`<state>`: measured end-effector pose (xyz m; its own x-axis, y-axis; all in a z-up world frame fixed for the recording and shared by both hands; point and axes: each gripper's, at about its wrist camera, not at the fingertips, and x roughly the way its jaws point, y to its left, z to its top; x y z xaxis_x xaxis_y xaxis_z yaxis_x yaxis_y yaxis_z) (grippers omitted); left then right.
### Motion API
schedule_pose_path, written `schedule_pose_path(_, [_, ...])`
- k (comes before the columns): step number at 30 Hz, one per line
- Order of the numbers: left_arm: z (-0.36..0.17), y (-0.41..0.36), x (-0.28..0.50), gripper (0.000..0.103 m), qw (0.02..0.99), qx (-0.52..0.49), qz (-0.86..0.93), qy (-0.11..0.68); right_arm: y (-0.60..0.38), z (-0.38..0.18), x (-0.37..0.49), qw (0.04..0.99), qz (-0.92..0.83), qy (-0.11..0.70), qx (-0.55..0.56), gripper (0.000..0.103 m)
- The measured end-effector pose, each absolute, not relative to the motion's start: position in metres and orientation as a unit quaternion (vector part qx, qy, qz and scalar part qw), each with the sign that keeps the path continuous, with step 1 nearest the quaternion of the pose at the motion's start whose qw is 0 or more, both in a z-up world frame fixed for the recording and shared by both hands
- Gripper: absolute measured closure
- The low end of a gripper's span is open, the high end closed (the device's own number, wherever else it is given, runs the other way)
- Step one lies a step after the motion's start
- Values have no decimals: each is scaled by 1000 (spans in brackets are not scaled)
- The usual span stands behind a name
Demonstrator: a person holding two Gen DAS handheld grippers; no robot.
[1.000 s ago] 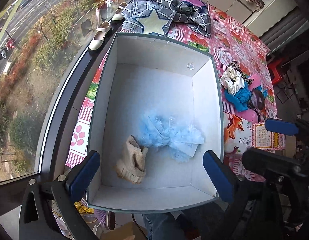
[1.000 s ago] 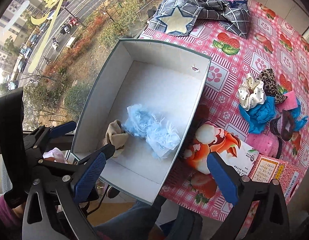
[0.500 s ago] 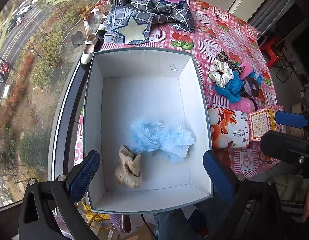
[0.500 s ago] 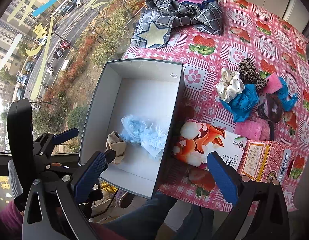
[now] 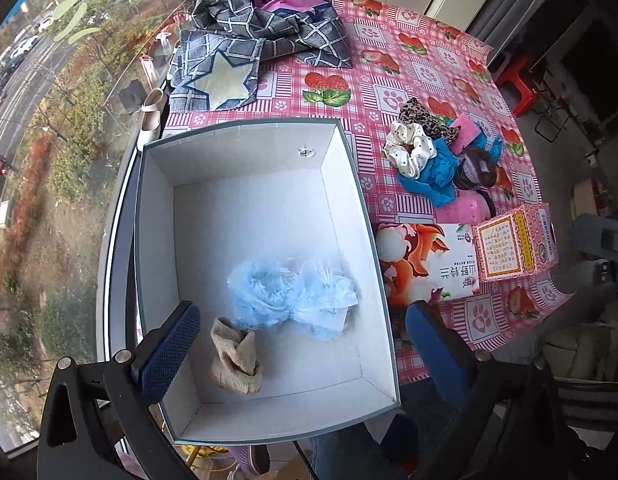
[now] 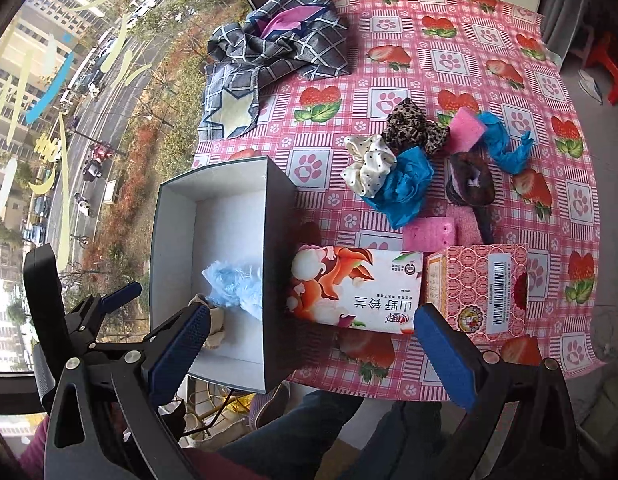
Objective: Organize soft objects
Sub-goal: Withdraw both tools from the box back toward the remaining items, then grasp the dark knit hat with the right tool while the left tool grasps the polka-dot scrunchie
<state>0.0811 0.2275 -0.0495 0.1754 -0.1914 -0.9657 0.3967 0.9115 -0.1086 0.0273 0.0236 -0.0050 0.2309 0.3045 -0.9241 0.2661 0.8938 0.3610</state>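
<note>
Both tongs hang released and empty: my left tongs [image 5: 301, 344] sit at the bottom of the left view above the near end of the box [image 5: 351, 168], and my right tongs [image 6: 309, 344] sit at the bottom of the right view, over the box's right wall and the tissue pack [image 6: 353, 284]. Inside the box, low in the frame, lie a beige sock [image 5: 235, 356] and, touching it, a fluffy light-blue bundle [image 5: 293, 296]. Right of centre on the desk [image 6: 469, 52], a heap waits outside the box: white dotted scrunchie [image 6: 369, 166], blue cloth [image 6: 405, 188], leopard scrunchie [image 6: 413, 128], pink sponge [image 6: 465, 130]. Checked cloth [image 6: 277, 52] lies at the top.
</note>
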Motion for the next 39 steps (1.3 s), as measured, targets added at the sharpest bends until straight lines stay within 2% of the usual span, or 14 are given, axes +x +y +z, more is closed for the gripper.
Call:
schedule_pose_path(11, [-55,189,85,0,744,100,-211,627,-52,-9,7,740,-48,611,277,1])
schedule_pose_path(27, [-62,117,123,0,737,88,-188,643,-156,-64,19,693,-87,651,296,1])
schedule_pose_path(39, [-119,39,195,0,712,87,-155,679,-200,-117,49,664,-64,678,309,1])
